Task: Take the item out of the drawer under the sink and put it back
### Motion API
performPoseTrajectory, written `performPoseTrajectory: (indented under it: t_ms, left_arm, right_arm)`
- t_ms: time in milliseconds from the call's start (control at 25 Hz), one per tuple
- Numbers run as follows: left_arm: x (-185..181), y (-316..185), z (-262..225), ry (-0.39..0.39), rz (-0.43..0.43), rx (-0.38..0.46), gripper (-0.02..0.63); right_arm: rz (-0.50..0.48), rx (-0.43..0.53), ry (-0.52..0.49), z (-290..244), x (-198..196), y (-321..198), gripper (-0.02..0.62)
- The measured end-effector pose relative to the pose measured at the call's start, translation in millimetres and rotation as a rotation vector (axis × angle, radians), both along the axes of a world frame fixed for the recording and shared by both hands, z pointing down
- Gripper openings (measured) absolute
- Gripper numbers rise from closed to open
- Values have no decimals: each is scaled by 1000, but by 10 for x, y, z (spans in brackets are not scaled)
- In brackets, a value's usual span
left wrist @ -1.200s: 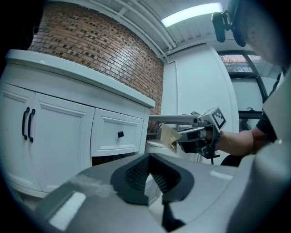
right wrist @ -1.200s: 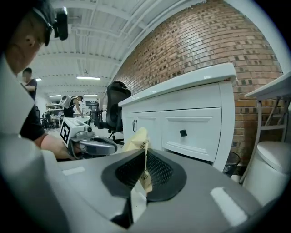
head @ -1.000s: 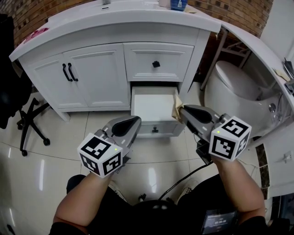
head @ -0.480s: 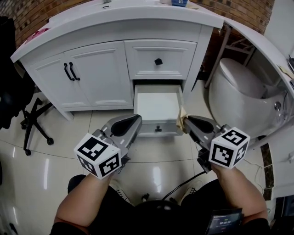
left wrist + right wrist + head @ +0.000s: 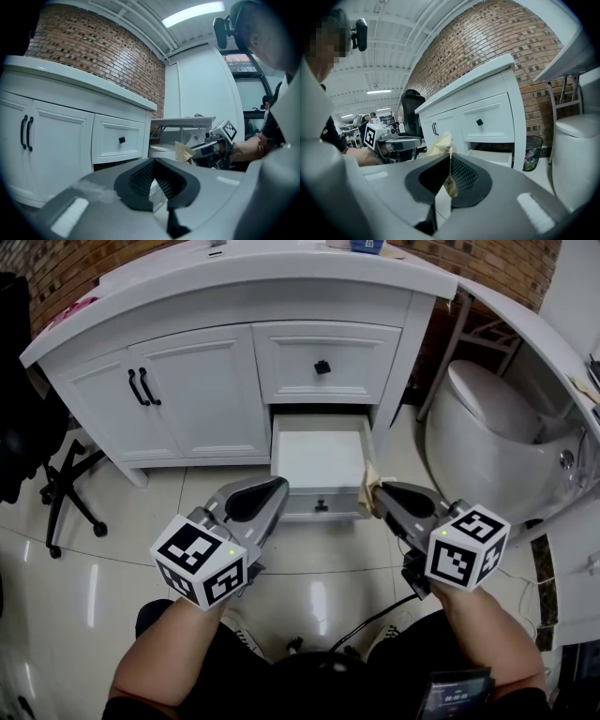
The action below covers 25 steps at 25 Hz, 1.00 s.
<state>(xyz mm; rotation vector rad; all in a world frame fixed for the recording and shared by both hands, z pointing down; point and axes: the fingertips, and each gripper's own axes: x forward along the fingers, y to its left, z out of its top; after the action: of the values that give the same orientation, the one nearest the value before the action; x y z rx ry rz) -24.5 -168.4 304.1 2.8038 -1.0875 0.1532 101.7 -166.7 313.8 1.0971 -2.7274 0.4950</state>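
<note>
The white vanity's lower drawer (image 5: 320, 457) stands pulled open and looks empty inside. My right gripper (image 5: 377, 496) is shut on a tan paper packet (image 5: 369, 486), held just off the drawer's right front corner. In the right gripper view the packet (image 5: 443, 150) sticks up from between the closed jaws of the right gripper (image 5: 448, 165). My left gripper (image 5: 268, 493) hangs in front of the drawer's left front corner with its jaws together and nothing in them; the left gripper (image 5: 154, 172) also shows shut in its own view.
The upper drawer (image 5: 322, 366) with a black knob is shut, and the double cabinet doors (image 5: 169, 395) to the left are shut. A toilet (image 5: 487, 423) stands right of the vanity. An office chair base (image 5: 64, 495) stands on the glossy tiles at left. A waste bin (image 5: 531, 151) sits between vanity and toilet.
The right gripper with the packet has come away from the drawer's right rim toward me, down and slightly right. The left gripper has hardly moved.
</note>
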Motion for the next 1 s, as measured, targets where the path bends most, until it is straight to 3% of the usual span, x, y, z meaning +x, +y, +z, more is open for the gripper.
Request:
performPoseTrajectory:
  t_ms: [1000]
  left_arm:
    - [-8, 25, -45, 32, -1, -10, 5]
  right_arm:
    - [-21, -33, 13, 93, -98, -10, 17]
